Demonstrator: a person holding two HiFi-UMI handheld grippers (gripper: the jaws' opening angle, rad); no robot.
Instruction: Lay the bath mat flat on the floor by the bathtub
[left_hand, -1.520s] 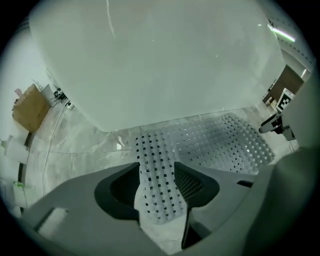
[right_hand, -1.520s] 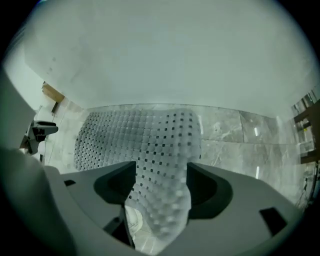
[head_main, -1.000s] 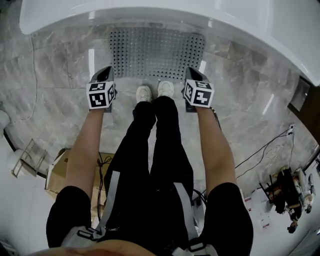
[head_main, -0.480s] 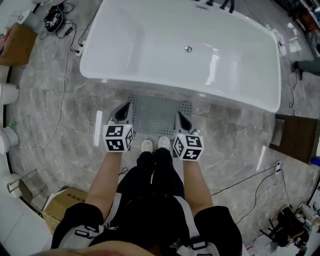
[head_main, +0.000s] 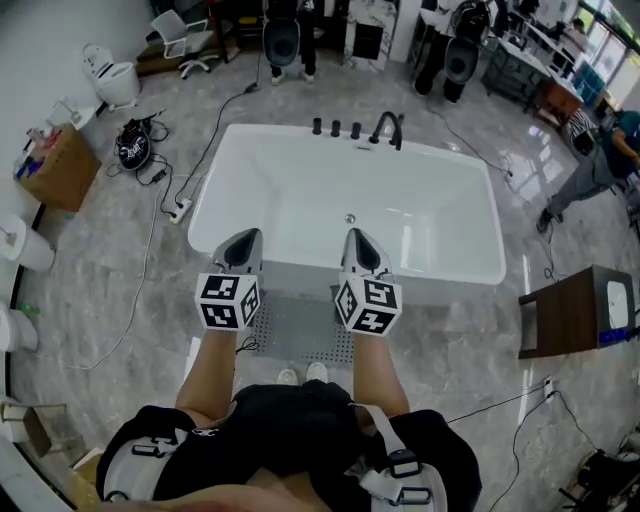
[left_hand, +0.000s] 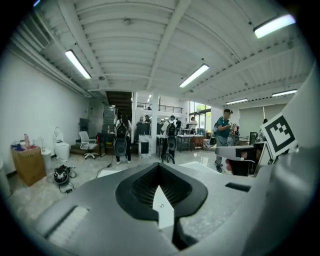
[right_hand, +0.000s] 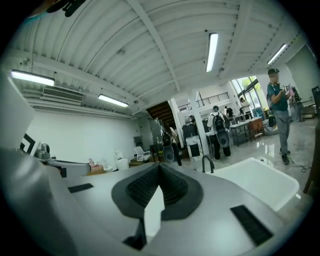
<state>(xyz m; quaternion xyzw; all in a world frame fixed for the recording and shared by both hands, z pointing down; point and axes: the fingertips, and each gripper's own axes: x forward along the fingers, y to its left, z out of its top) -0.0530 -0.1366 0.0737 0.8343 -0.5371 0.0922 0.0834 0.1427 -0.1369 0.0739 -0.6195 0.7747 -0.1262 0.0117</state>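
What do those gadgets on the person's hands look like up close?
The left gripper and right gripper are grey, beak-shaped shells with black ribbed lining inside. Each carries a white cube printed with black square markers. The arms are bare below short black sleeves.

Grey marble floor (head_main: 90, 260), glossy; white wall (left_hand: 35, 115); ribbed ceiling (left_hand: 150, 45), strip lights (left_hand: 77, 64); office chair (head_main: 175, 28); cardboard box (head_main: 55, 165).
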